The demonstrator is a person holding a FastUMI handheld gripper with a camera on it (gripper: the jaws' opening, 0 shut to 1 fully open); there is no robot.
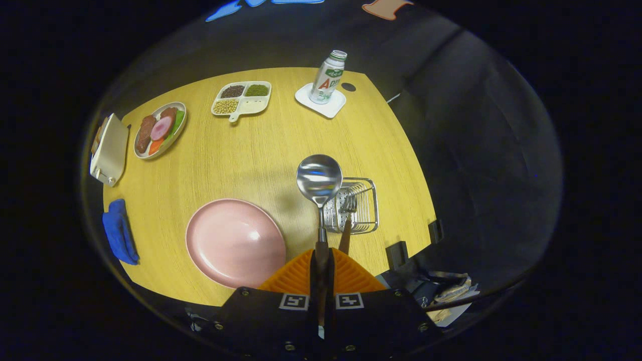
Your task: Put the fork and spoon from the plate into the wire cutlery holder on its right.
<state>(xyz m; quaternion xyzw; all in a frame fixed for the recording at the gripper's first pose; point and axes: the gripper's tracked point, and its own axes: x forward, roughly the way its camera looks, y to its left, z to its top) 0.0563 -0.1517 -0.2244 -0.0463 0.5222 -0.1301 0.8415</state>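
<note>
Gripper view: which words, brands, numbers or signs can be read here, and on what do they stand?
Bottle on the white coaster: printed label, too small and blurred to quote.
Hand-held gripper, shut on the spoon by its handle: two square coded markers, no words or numbers.
Pink plate, wire cutlery holder: no text.

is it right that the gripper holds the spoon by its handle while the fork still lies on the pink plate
Not quite. The gripper is shut on the spoon handle, but the gripper view shows the pink plate bare; the fork already stands in the wire cutlery holder to its right.
</note>
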